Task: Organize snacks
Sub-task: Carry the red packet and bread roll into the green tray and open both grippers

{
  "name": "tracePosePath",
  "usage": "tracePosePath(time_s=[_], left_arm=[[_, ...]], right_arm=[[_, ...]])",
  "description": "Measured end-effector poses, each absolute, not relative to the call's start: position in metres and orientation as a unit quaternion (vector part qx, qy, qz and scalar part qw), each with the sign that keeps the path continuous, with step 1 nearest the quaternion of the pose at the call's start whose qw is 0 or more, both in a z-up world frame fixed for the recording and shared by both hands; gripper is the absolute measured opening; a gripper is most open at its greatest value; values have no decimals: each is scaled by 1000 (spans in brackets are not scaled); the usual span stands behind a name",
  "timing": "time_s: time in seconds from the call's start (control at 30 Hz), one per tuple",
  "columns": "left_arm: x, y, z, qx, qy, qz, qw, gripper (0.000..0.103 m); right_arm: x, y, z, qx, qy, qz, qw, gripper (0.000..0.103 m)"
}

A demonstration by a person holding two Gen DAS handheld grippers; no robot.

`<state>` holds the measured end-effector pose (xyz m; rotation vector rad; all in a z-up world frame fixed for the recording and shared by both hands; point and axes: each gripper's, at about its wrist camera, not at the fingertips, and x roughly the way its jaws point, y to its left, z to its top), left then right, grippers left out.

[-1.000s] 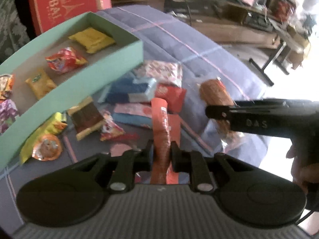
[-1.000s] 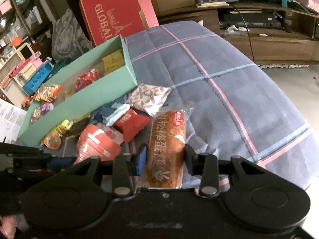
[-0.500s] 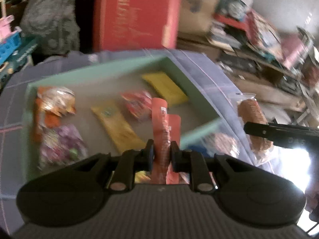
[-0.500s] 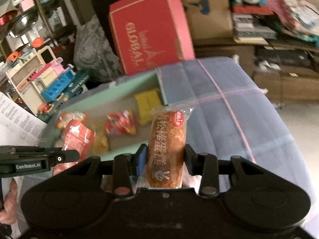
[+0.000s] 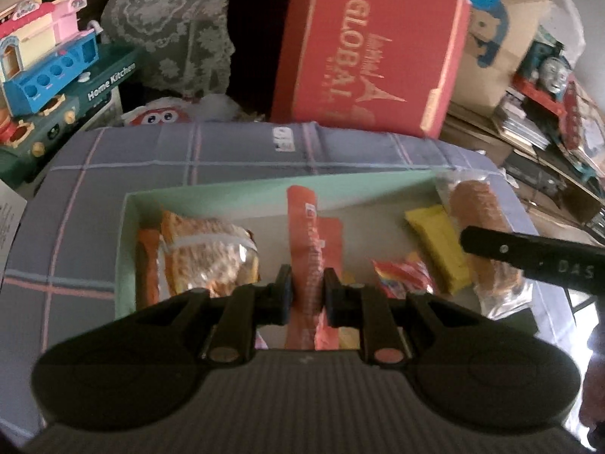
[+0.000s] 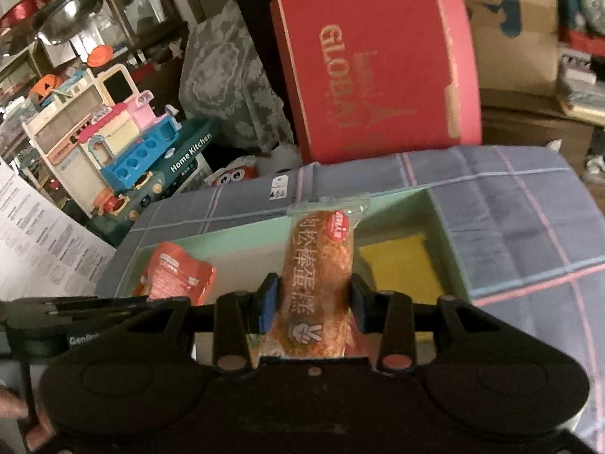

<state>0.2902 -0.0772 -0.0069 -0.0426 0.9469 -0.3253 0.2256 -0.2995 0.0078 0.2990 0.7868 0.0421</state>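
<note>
- The left gripper [image 5: 305, 292] is clamped narrowly on a flat orange packet [image 5: 307, 242], which hangs over the mint-green box [image 5: 264, 189].
- The right gripper [image 6: 313, 297] pinches a wrapped meat-floss cake roll [image 6: 319, 268] above the same box.
- Inside lie a yellow packet [image 5: 438, 249], a red candy packet [image 5: 401, 278] and what looks like a blurred grain snack bag [image 5: 211, 261].
- The box sits on a checked blue cloth [image 5: 227, 155].
</note>
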Motion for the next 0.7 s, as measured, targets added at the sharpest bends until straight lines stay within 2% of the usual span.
tracePosePath(time_s=[0.3,0.37,0.4,0.43,0.47,0.5,0.53,0.57,0.7], left_arm=[[325,-74,-34,-29,468,-144,871,17],[326,-76,-35,-24,462,-142,875,20],[325,-77,-35,-23,458,-140,878,24],[324,-77,-34,-21,454,-137,880,46],[322,-78,-33,-21,450,-134,883,72],[319,-78,-32,-18,443,-129,887,82],[317,-78,-30,-14,435,-122,892,96],[314,-79,-28,-9,429,-117,896,100],[309,-80,-24,-11,435,-116,893,102]], right_arm=[[267,-292,-23,153,406,12,901,38],[273,-291,-24,155,405,13,901,40],[275,-291,-24,157,402,14,902,46],[274,-291,-22,158,399,15,903,67],[274,-291,-20,157,395,13,905,79],[273,-292,-18,154,387,9,909,98],[272,-291,-15,151,379,6,913,103],[270,-291,-12,147,373,4,916,103],[263,-295,-9,149,376,6,915,103]])
